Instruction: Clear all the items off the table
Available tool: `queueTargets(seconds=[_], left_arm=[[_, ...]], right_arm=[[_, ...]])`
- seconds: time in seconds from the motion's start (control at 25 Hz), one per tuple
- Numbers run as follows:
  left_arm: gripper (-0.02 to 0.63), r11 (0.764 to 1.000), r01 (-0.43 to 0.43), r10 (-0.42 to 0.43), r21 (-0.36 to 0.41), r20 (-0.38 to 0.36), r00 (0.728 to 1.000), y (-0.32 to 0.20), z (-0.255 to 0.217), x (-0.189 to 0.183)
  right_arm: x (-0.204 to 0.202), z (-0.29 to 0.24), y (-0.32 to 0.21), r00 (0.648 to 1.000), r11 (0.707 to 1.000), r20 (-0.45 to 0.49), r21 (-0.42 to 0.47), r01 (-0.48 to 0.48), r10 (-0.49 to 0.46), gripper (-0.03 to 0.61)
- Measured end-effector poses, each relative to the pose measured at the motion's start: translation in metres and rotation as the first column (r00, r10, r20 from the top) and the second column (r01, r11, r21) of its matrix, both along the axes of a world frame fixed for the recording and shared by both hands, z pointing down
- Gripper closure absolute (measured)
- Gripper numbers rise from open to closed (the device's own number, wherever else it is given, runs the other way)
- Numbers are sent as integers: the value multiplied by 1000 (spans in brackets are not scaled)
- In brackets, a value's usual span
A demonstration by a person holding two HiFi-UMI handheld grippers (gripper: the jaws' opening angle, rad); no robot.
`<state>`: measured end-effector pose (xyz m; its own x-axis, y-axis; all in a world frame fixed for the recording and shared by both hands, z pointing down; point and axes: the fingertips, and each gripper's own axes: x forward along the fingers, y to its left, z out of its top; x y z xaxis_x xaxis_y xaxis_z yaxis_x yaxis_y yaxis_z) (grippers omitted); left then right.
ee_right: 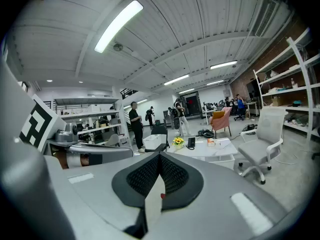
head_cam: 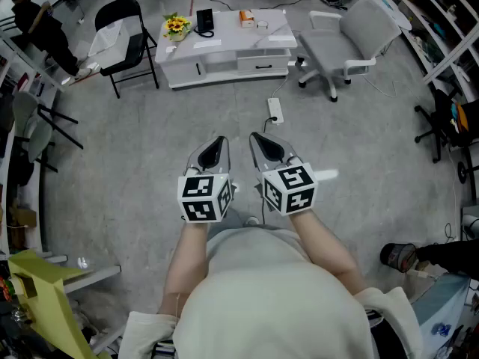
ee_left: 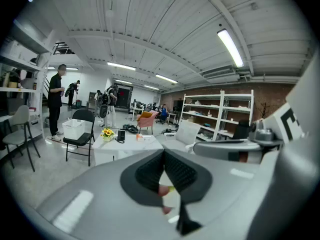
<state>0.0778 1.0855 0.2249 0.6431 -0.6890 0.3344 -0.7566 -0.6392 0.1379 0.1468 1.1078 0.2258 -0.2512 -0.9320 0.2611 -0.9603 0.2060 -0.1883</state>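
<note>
White bench (head_cam: 247,49) at twelve o'clock, well apart from me, carries, left to right, yellow flowers (head_cam: 177,26), a black phone (head_cam: 204,22) and an orange box (head_cam: 247,19). Over the grey floor (head_cam: 142,148), my left gripper (head_cam: 218,143) and right gripper (head_cam: 260,140) hang side by side, the fingers of both closed together on nothing.

The head camera looks steeply down from above the person (head_cam: 262,298) onto the left gripper (head_cam: 219,139) and right gripper (head_cam: 254,135) close below it, with the low white table (head_cam: 247,47) far up the frame. Each gripper camera sits just behind its own jaws, facing nearly level across the floor (head_cam: 150,140). All three views share that distant table, the grey office chair (head_cam: 352,40) and the black folding chair (head_cam: 123,32).
</note>
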Motion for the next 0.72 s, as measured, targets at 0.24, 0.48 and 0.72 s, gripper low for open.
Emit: queueTargets(seconds=[0.24, 0.48, 0.72], left_arm=[[604, 1000, 18, -18, -9, 6, 1000, -4, 4, -3], [604, 1000, 21, -21, -9, 16, 1000, -10, 6, -7], [604, 1000, 21, -21, -12, 14, 1000, -22, 6, -10]], right_arm=[[0, 2, -3, 1000, 1000, -9, -7, 3, -3, 581], [-6, 1, -11, 1000, 1000, 6, -6, 25, -25, 581], [-12, -2, -22, 998, 999, 48, 10, 36, -37, 581]])
